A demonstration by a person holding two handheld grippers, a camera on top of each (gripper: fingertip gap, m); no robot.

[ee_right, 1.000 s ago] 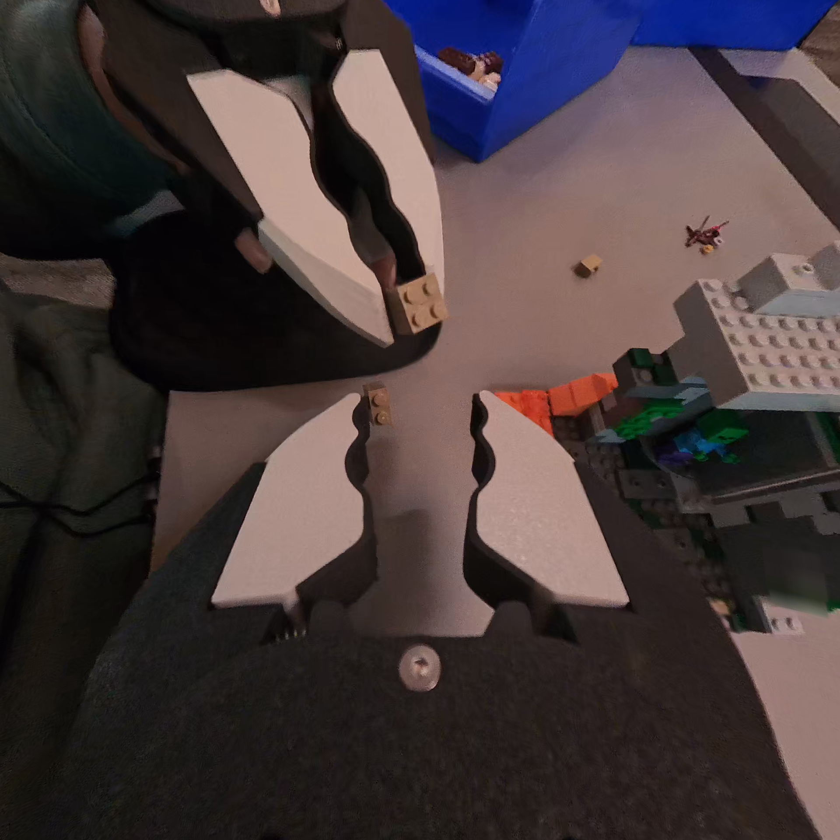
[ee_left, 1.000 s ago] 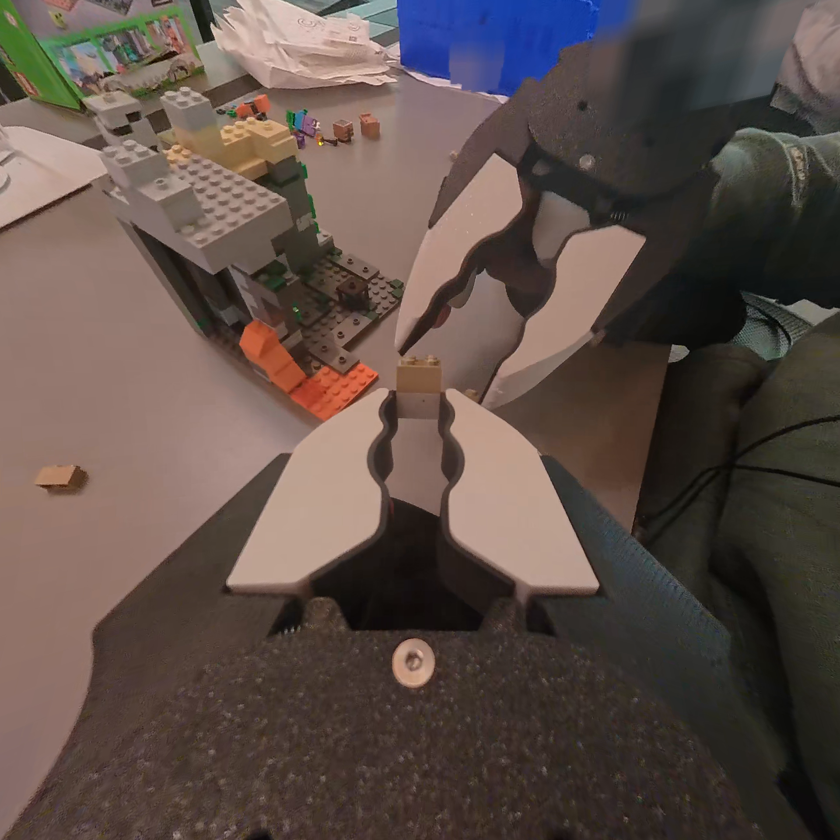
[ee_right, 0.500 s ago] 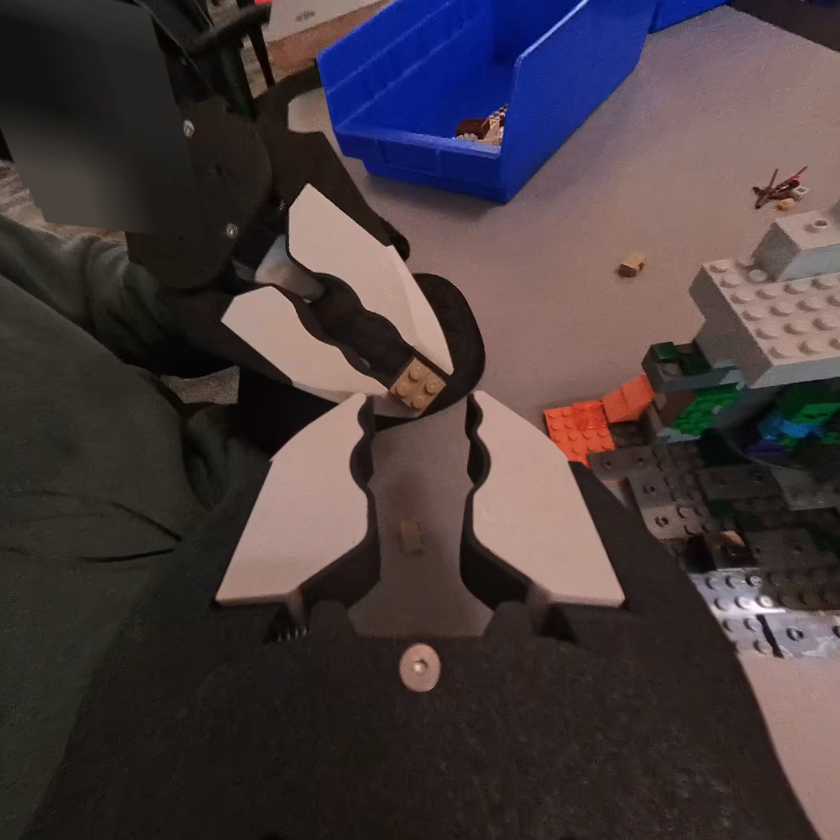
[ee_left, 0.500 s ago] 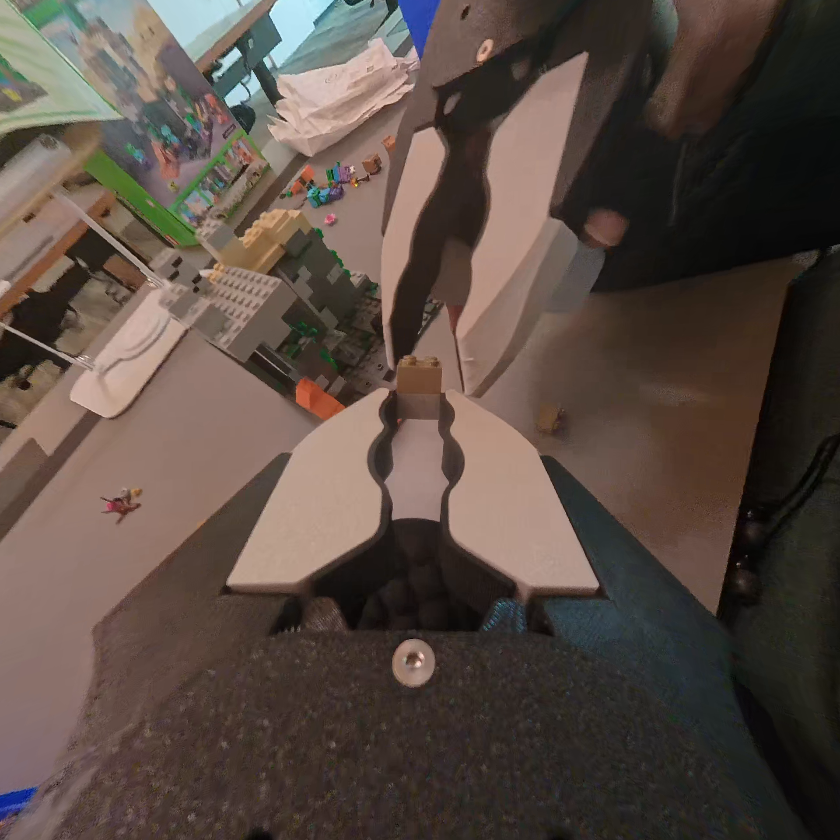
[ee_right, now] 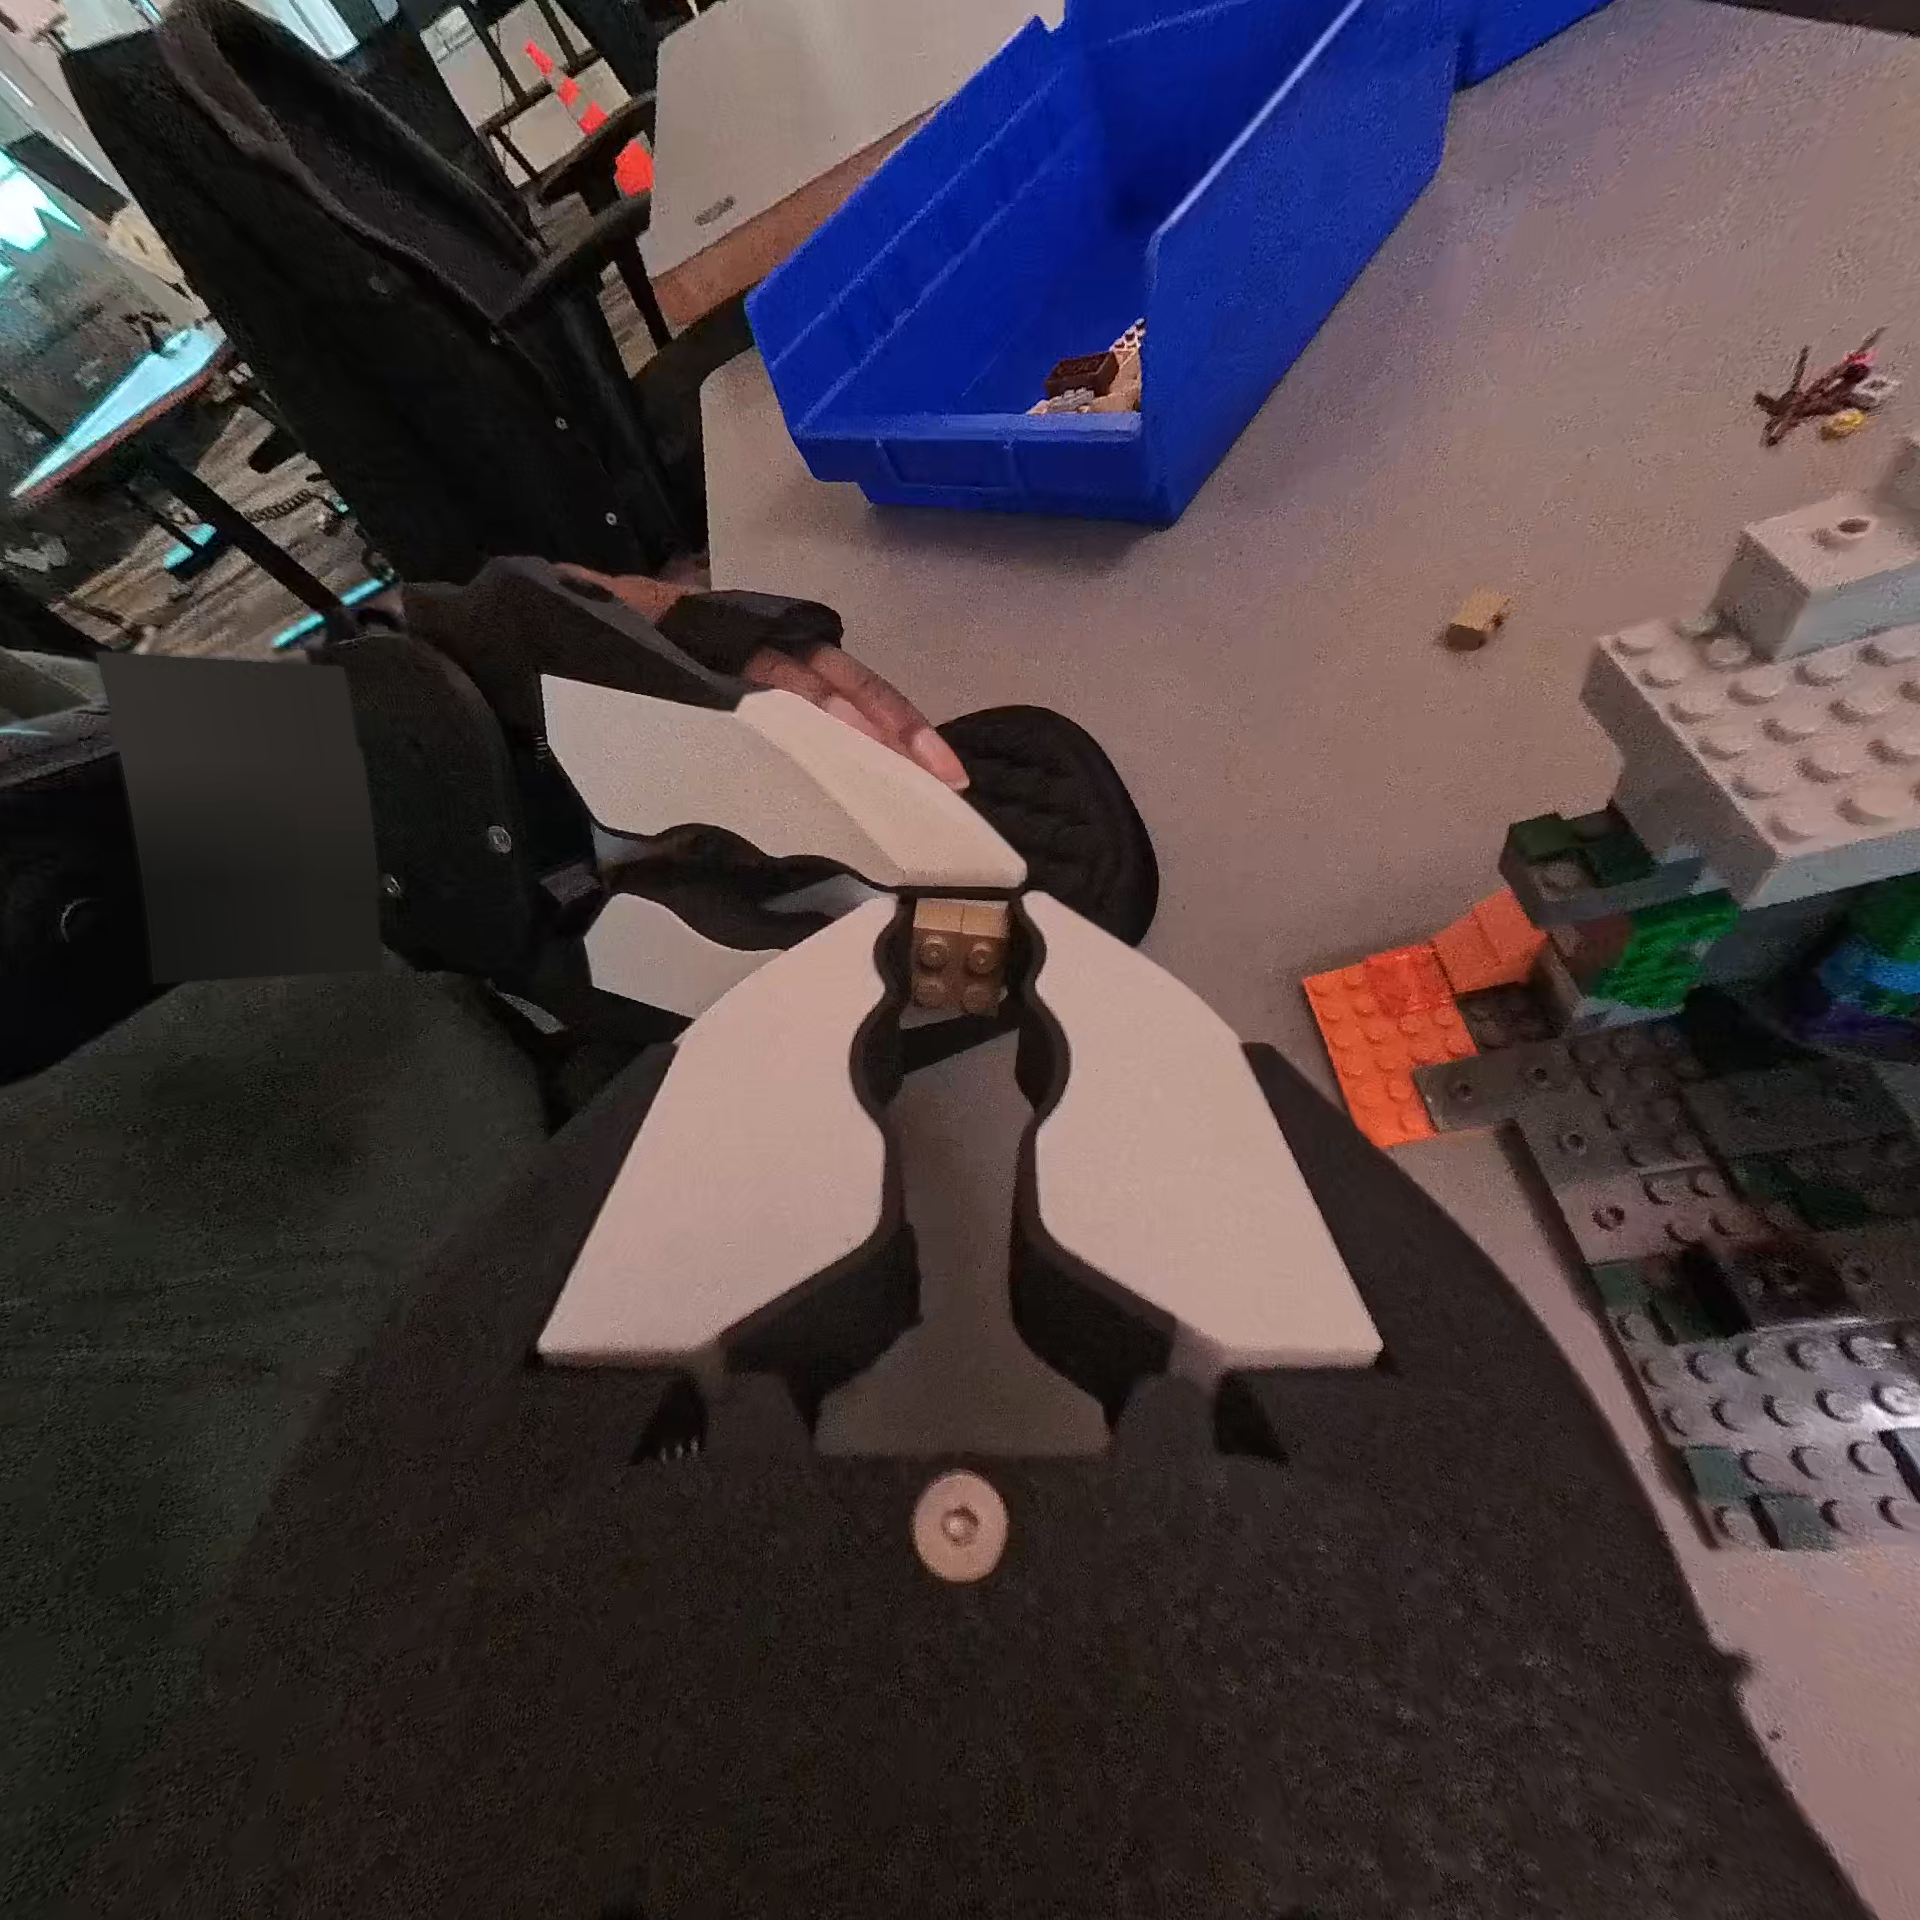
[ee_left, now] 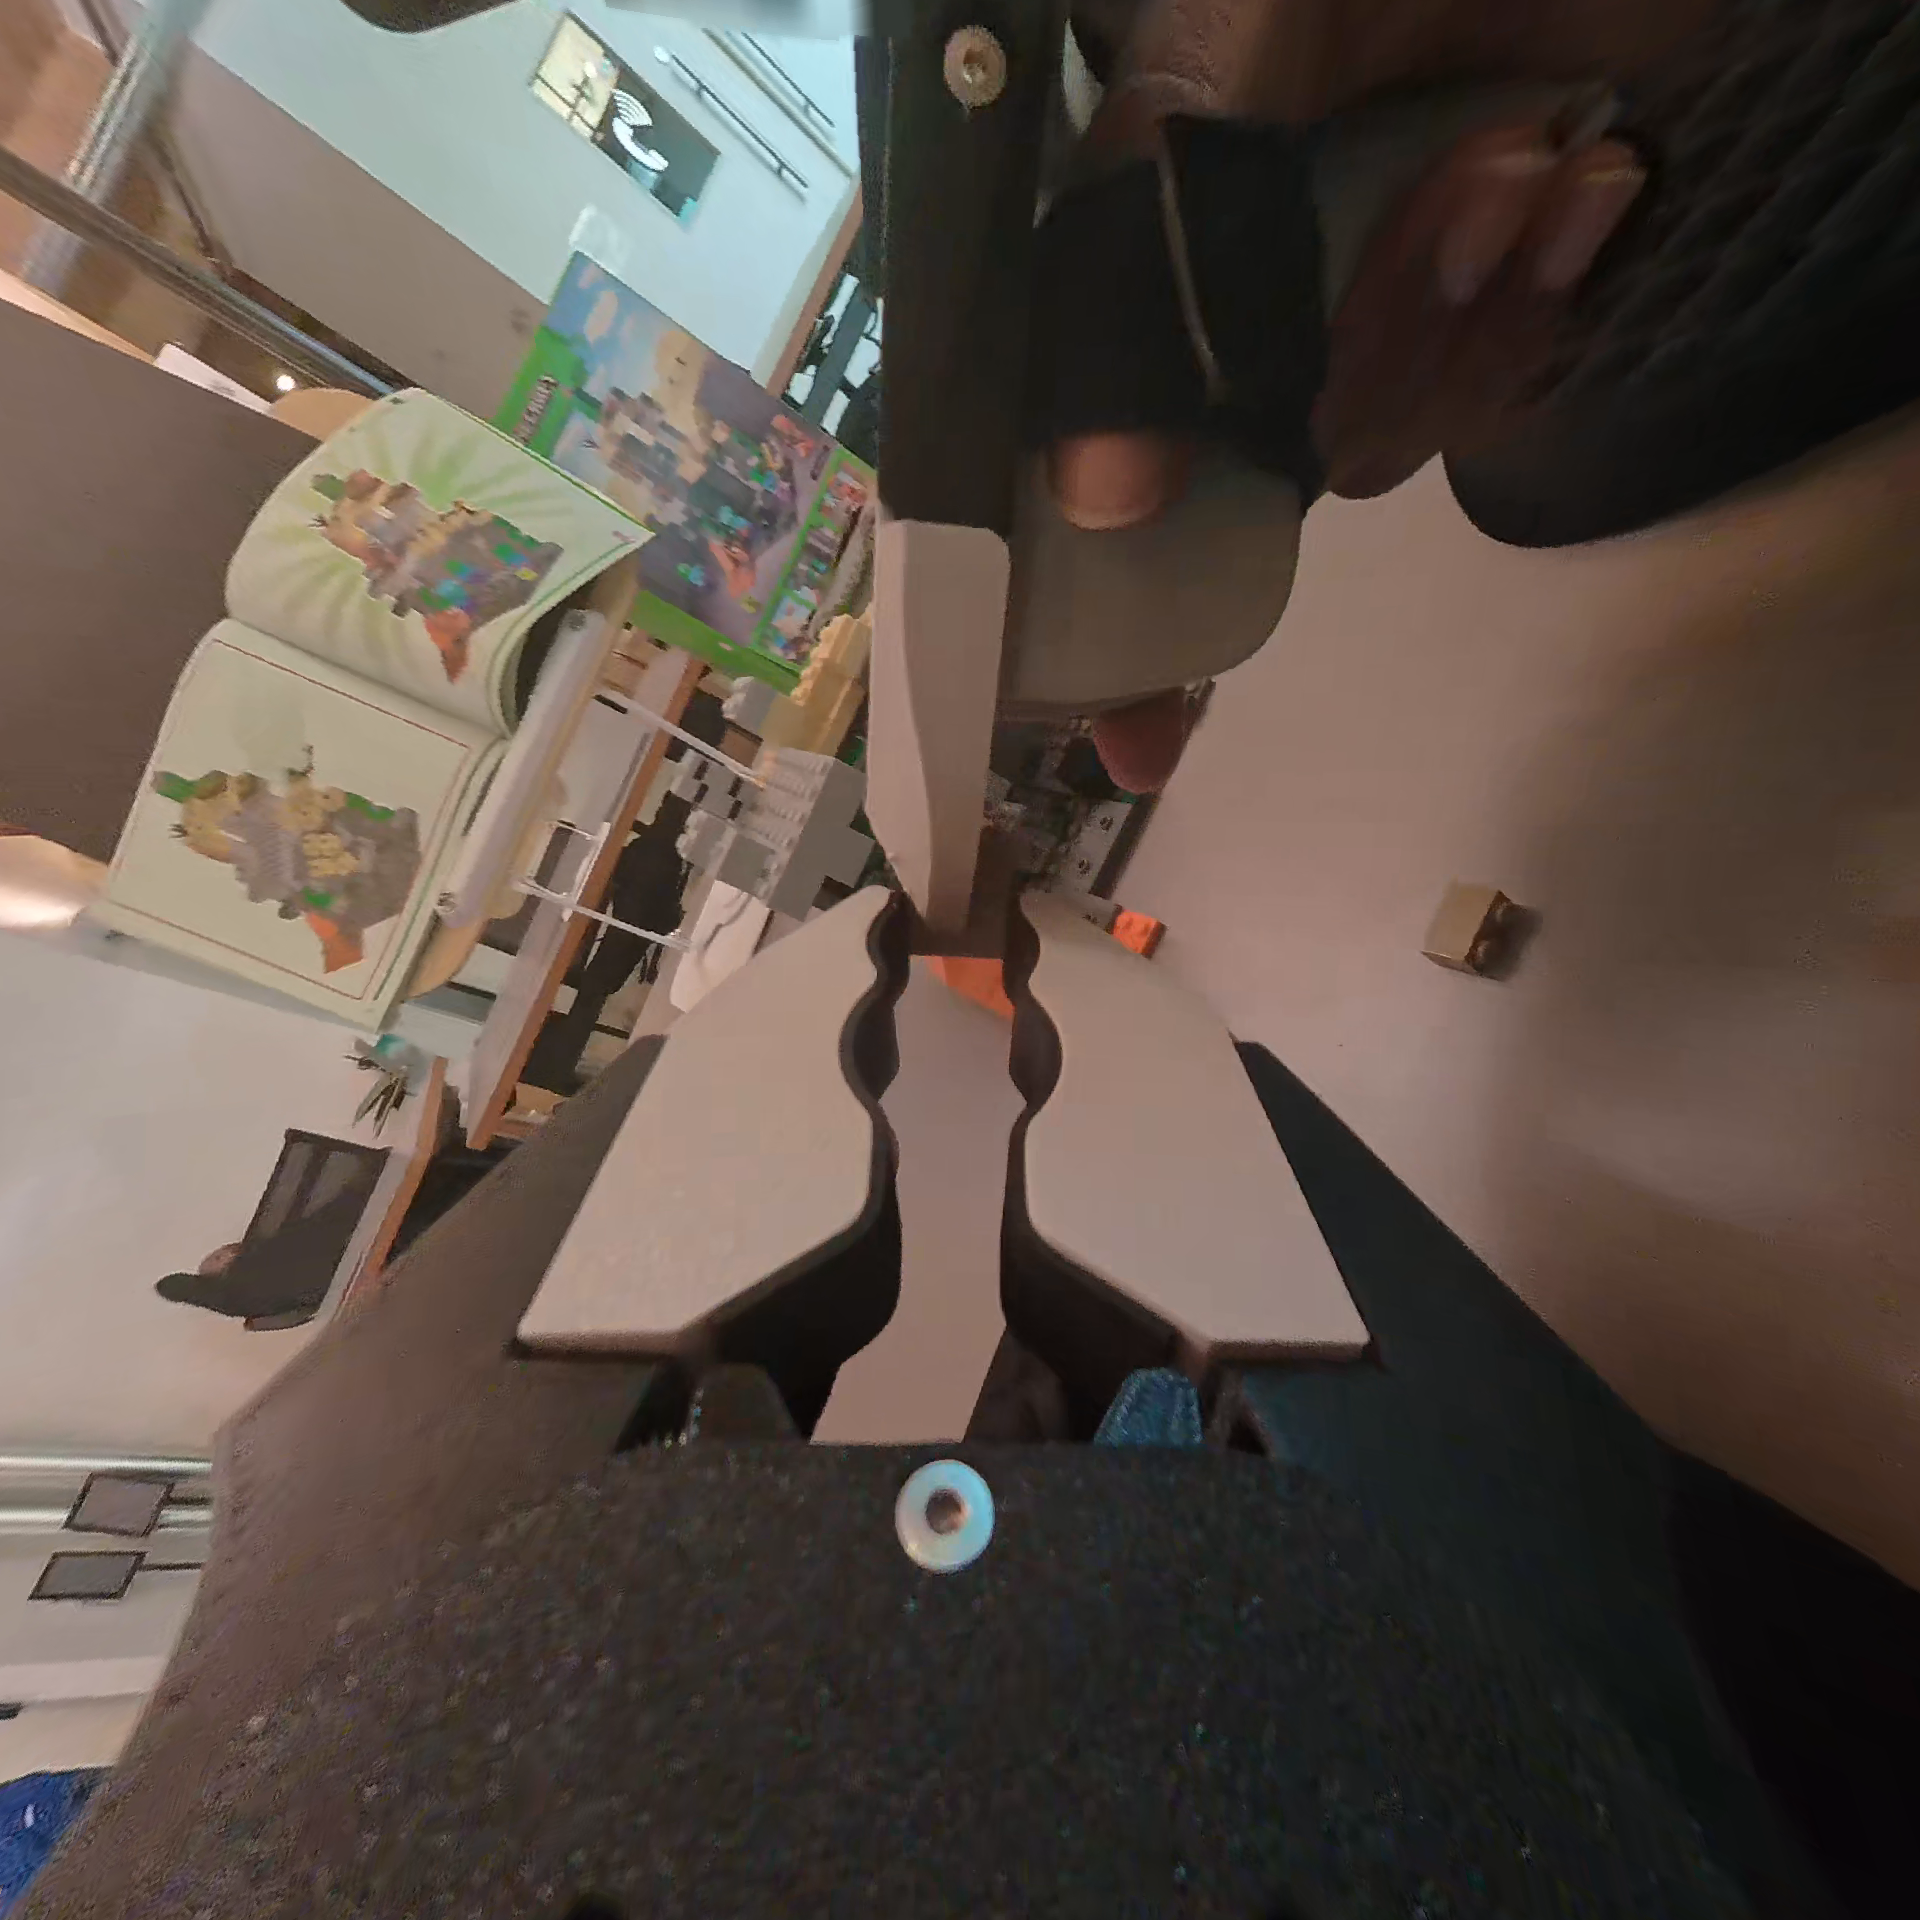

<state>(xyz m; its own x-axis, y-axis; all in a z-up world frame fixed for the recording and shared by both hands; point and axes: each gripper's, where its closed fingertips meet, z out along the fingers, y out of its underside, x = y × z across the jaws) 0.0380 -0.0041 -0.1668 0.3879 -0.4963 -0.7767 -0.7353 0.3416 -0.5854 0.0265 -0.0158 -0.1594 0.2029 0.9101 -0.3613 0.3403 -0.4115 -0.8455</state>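
A tan 2x2 brick (ee_right: 961, 961) sits between the fingertips of both grippers, just above the grey table (ee_right: 1351, 623). My right gripper (ee_right: 958, 916) has its jaws closed onto the brick's two sides. My left gripper's upper finger (ee_right: 831, 790) comes in from the left and lies on the brick's top. In the left wrist view my left gripper (ee_left: 961, 914) is nearly shut, and a finger (ee_left: 935, 727) of the right gripper reaches down into its tips and hides the brick.
A grey, green and orange brick build (ee_right: 1766, 748) stands at the right on dark plates. A blue bin (ee_right: 1039, 312) with a few bricks is behind. A small tan piece (ee_right: 1475, 620) lies loose. An open instruction booklet (ee_left: 343, 727) stands on a stand. A chair (ee_right: 364, 312) is beside the table. My left and right fingertips are right by each other.
My right gripper moved up to the brick held in the left gripper and closed from wide open onto it. The left gripper rolled onto its side.
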